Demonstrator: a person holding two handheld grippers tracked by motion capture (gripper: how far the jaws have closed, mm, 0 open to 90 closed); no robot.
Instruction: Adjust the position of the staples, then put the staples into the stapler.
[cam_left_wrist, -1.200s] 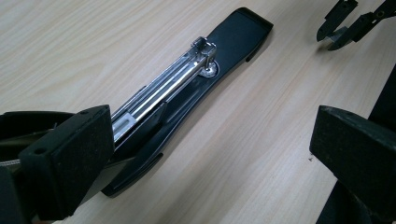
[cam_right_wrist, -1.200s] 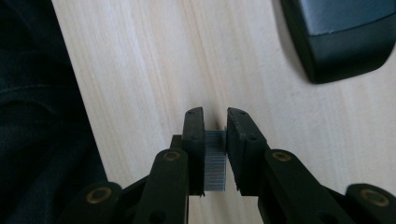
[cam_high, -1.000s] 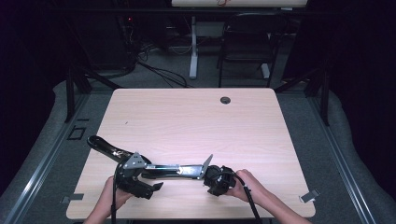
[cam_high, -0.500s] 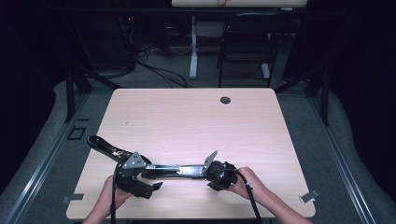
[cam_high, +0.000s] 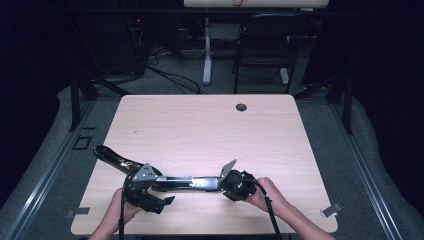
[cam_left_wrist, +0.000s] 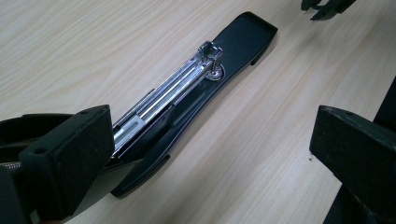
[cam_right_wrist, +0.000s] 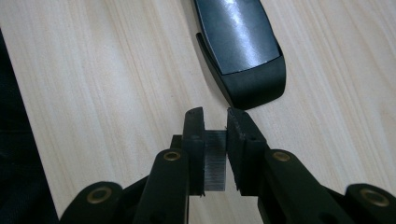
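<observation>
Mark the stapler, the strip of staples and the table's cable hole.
stapler (cam_left_wrist: 187, 95): left gripper view, on its open metal staple track.
strip of staples (cam_right_wrist: 215, 161): right gripper view, on its ribbed face between the claw's jaws.
cable hole (cam_high: 241, 107): high view, on its dark centre.

a lab or recording studio: a bare wooden table (cam_high: 210, 130) stands on grey carpet (cam_high: 60, 145) ringed by black curtains (cam_high: 30, 60). behind the table lie loose cables (cam_high: 170, 77), a chair (cam_high: 262, 50) and a white desk leg (cam_high: 206, 50).
</observation>
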